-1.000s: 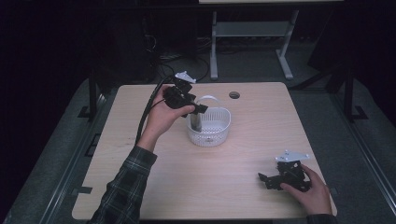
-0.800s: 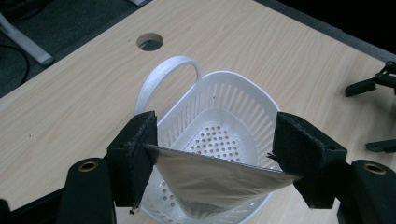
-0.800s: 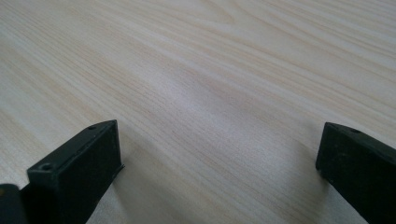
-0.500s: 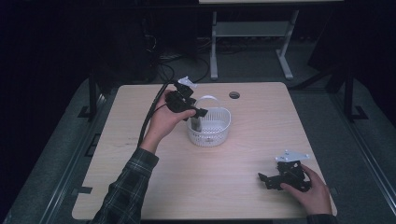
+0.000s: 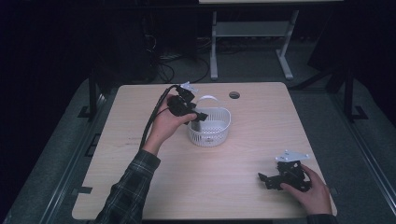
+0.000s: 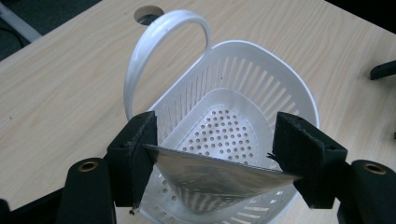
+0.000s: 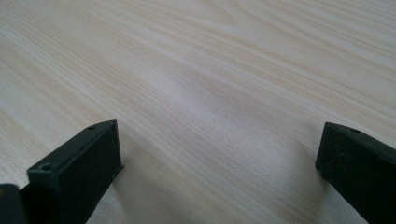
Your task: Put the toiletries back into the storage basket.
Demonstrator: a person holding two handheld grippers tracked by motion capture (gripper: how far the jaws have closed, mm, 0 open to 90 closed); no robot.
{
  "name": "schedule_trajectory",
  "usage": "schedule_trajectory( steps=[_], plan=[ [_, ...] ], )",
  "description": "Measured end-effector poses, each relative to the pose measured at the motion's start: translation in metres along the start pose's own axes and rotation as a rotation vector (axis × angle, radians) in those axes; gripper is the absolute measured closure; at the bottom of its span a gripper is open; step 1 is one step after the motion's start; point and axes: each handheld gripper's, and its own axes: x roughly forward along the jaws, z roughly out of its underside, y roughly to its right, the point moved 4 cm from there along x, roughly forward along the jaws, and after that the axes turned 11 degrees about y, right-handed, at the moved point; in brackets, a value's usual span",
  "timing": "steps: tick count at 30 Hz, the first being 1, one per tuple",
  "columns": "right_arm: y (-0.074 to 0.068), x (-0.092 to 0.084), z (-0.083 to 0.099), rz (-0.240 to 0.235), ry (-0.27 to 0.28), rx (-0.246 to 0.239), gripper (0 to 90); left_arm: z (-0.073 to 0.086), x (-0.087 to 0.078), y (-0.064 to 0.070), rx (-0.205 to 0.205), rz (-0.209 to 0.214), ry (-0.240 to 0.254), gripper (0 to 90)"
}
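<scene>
Left claw (image 6: 212, 161) grips a thin silvery pouch (image 6: 219, 175) by its two side edges, held over the white basket (image 6: 280, 88) mid-tabletop (image 5: 261, 126); it looks light, floppy and slick (bows between the pads), so edge pinches near the top seem the safest hold. Right claw (image 7: 217, 154) rests wide and empty on the tabletop. No readable writing or brand.

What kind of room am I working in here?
Probably a lab or recording workspace: a bare wooden table with a cable hole, grey carpet, cables and a metal stand on the dark floor behind it.
</scene>
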Motion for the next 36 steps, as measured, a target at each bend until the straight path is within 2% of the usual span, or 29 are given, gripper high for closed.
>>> schedule_trajectory(
  steps=[11, 25, 28, 31, 34, 36],
  plan=[
    [0.0, 0.0, 0.0, 0.0, 0.0, 0.0, 0.0, 0.0079, 0.0039, -0.0003, -0.004, 0.005, -0.02, 30.6],
    [-0.0001, 0.0, 0.0, 0.0, 0.0, 0.001, 0.0, 0.0084, 0.0041, 0.0013, 0.01, 0.014, -0.012, 29.9],
    [-0.0001, 0.0, 0.0, 0.0, 0.0, 0.0, 0.0, 0.0064, 0.0032, 0.0019, -0.004, 0.025, 0.01, 27.9],
    [0.0, 0.0, 0.0, 0.0, 0.0, 0.0, 0.0, 0.0052, 0.0023, 0.0023, 0.001, 0.022, 0.01, 25.4],
    [-0.0001, 0.0, 0.0, 0.0, 0.0, 0.0, 0.0, 0.0042, 0.0017, 0.002, 0.01, 0.001, 0.002, 25.1],
    [0.0, 0.0, 0.0, 0.0, 0.0, 0.0, 0.0, 0.0029, -0.0005, 0.0018, 0.011, 0.008, 0.013, 25.2]
  ],
)
